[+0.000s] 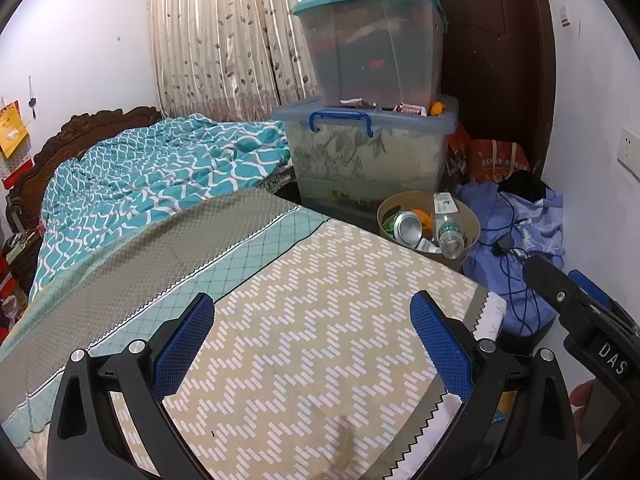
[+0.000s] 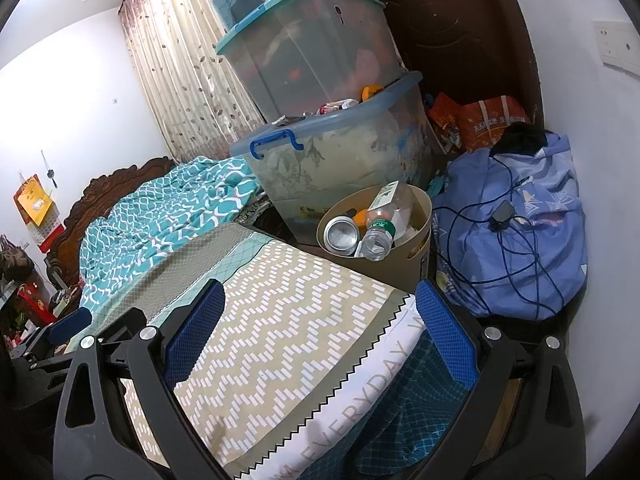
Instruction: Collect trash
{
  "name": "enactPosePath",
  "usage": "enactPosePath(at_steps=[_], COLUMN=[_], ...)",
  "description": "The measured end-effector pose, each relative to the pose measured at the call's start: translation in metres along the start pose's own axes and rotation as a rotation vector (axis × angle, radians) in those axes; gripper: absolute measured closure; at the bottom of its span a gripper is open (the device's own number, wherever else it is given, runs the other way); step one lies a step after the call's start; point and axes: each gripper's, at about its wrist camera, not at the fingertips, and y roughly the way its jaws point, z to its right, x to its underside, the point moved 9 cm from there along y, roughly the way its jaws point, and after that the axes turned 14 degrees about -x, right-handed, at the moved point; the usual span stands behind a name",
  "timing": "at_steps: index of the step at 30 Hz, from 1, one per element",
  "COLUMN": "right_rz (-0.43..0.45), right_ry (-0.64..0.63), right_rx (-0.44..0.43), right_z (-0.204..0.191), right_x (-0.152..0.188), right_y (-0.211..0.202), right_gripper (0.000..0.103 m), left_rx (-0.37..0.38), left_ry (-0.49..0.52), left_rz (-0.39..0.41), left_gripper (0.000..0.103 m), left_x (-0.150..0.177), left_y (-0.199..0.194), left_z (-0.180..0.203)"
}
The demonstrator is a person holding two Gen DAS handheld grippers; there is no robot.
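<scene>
Through the left wrist camera, my left gripper [image 1: 312,344] hangs with its blue pads spread wide and nothing between them, over the chevron-patterned cloth [image 1: 304,320] that covers the foot of the bed. The tan bin [image 1: 472,216] stands beyond the cloth's far right corner, well apart from my fingertips. A crushed can [image 1: 408,226] and a clear bottle [image 1: 450,234] lie inside it, with something orange that I cannot name. More litter, wrappers and an orange scrap [image 1: 437,108], sits on the lid of the lowest storage box [image 1: 360,152], just behind the bin. I judge that I am between pickups, and those wrappers look like the next pieces to collect. That calls for a reach forward and up past the bin, and a pinch on thin, light wrappers.

Through the right wrist camera, my right gripper [image 2: 320,336] is spread as well and carries nothing. It hovers over the cloth's near right corner, where the zigzag hem meets printed lettering. The bin stands ahead, at the far right corner, nearer than in the other view yet not touching my fingers. The wrappers on the box lid [image 2: 328,110] lie above and behind it.
</scene>
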Motion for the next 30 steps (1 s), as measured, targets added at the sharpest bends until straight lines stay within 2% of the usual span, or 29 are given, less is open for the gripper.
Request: enactPosePath(at_steps=[17,30], right_rz=[-0.016,-0.018], right_ry=[0.007,0.008], right_rx=[-0.007,-0.012], right_z=[0.002,0.002], right_x=[0.003,0.005], right_y=[0.01,0.012], right_gripper=[0.008,0.008], left_rx=[0.02,0.006], left_ry=[-0.005,0.002], left_rz=[-0.012,-0.02], left_gripper=[0.009,0.009], left_x=[0.003,0.006], left_y=[0.001,0.004], left_z=[0.002,0.001])
